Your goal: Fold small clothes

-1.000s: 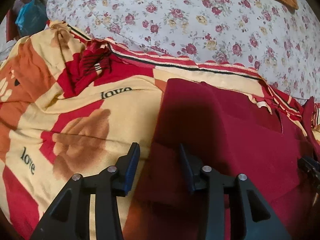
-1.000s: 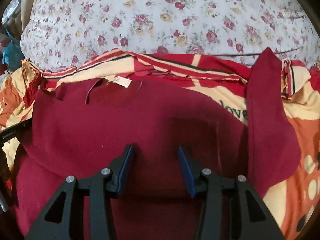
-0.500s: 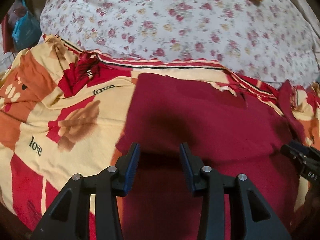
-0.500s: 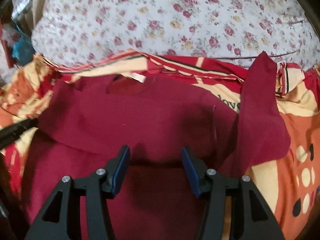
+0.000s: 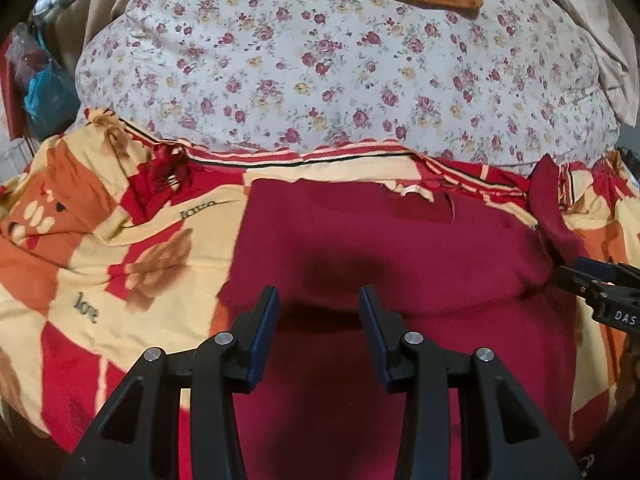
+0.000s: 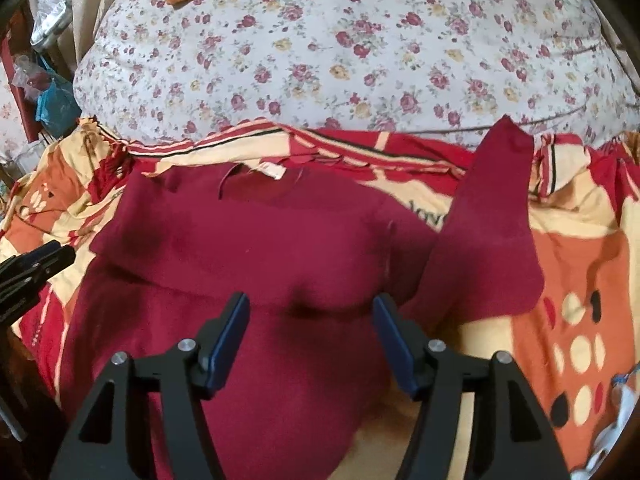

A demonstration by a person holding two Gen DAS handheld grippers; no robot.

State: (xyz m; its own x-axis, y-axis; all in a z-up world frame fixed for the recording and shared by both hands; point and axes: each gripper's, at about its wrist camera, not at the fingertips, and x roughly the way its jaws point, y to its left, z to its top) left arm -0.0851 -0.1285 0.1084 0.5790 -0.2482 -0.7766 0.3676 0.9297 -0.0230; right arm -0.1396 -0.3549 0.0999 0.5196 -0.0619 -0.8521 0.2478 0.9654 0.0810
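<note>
Two black tools with blue pads hover above a dark red shirt [image 5: 400, 248] spread on a bed. The shirt lies on a blanket [image 5: 100, 280] patterned in yellow, orange and red (the word "love" is printed on it), and a floral quilt [image 5: 340, 72] rises behind. Its top part is folded down toward the viewer, forming a rounded crease across the middle, with the collar and a pale label at the far edge. One sleeve [image 6: 492, 200] sticks out to the right, lying flat on the blanket and pointing away. The left tool [image 5: 318, 308] hangs over the fold with its jaws partly apart and nothing between them. The right tool [image 6: 310, 312] also hangs over the fold, released; its jaws have just been opening wider and grasp nothing. Each tool's tip shows at the edge of the other's view, beside the shirt.
</note>
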